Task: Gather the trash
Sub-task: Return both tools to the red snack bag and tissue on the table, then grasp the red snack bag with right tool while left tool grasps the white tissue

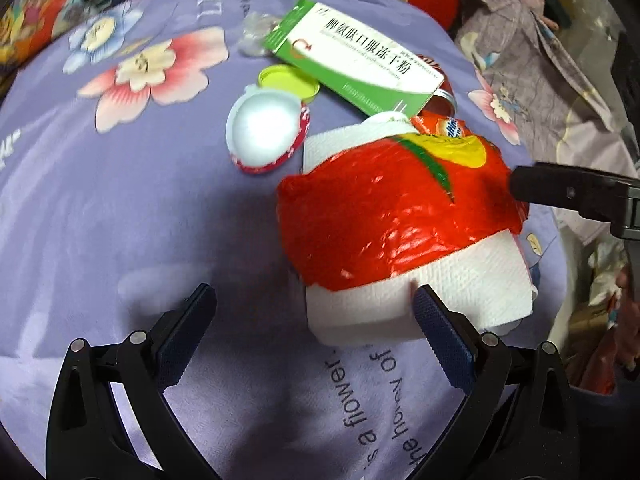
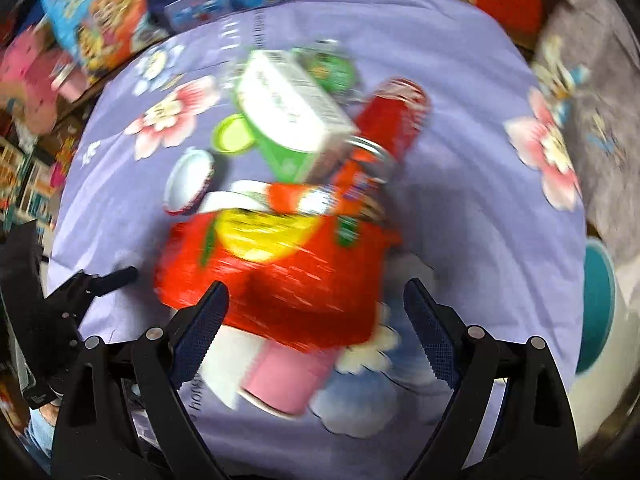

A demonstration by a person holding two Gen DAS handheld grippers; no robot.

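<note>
A heap of trash lies on a purple flowered cloth point(image 1: 120, 208). A red snack bag point(image 1: 392, 208) rests on a white paper towel point(image 1: 460, 284). Behind them are a green-and-white medicine box point(image 1: 360, 64), a yellow-green lid point(image 1: 288, 82), a white red-rimmed lid point(image 1: 264, 132) and a red can point(image 1: 442, 92). My left gripper point(image 1: 314, 294) is open just short of the towel, its right pad at the towel's edge. The right wrist view is blurred. There my right gripper point(image 2: 316, 288) hangs open over the red bag point(image 2: 280, 280), and a pink cup point(image 2: 288, 380) lies under the bag.
Crumpled clear plastic point(image 1: 256, 36) lies behind the box. A teal-and-white round container point(image 2: 600, 312) stands at the cloth's right edge. Colourful boxes point(image 2: 100, 20) crowd the far side. Grey flowered fabric point(image 1: 540, 60) is heaped to the right. One right gripper finger point(image 1: 560, 192) reaches in beside the bag.
</note>
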